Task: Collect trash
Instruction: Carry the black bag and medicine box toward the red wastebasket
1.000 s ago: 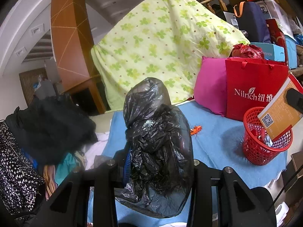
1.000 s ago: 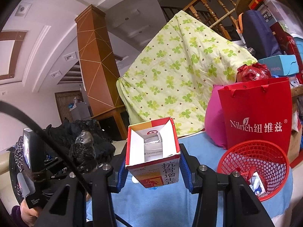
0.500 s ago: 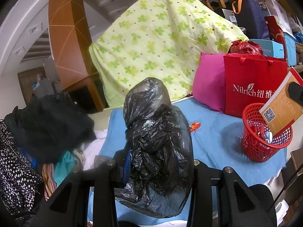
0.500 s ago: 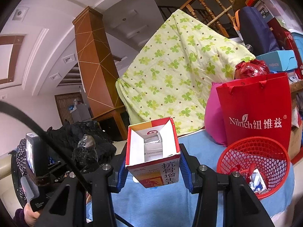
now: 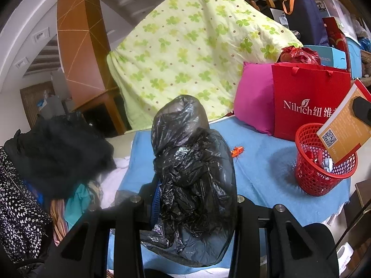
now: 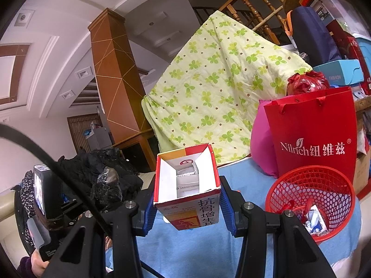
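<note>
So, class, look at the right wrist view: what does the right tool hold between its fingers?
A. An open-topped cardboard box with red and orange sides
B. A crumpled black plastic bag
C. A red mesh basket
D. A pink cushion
A. The right tool is shut on the open-topped cardboard box, its blue pads pressed against both sides; the red mesh basket stands apart to the right on the blue cloth.

Red paper bag (image 6: 313,136): white print "Nilrich 纽维兹" with ® mark; in the left wrist view (image 5: 310,102) the print is cut off by a box in front. Light blue box (image 6: 339,71): "FASHION". Red-orange carton (image 6: 197,210): vertical "抗骨增生片", smaller lettering unreadable. QR code on that carton (image 5: 329,137).
</note>
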The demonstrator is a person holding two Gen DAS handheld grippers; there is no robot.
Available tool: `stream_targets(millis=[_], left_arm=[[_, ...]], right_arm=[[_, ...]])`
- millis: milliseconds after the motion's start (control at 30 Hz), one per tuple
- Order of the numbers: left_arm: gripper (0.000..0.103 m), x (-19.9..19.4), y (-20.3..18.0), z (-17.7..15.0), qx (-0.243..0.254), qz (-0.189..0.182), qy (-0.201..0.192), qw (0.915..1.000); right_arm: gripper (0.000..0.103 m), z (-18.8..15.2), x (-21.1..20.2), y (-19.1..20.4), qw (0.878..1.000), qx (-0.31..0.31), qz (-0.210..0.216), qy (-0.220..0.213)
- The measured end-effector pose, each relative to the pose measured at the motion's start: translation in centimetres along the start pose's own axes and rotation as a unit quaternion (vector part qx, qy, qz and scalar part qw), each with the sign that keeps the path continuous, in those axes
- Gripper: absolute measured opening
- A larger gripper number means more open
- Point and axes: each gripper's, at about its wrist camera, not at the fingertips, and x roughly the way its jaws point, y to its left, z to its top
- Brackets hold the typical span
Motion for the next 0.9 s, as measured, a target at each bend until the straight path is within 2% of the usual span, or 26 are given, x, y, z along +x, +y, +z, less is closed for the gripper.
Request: stream_targets(millis=[900], left_arm=[[0.040,1.4,1.4,-0.2,0.017,-0.014,0.011,0.9997]], right_arm=[[0.050,-0.8,-0.2,-1.0,1.000,0.022,-0.005,0.003]])
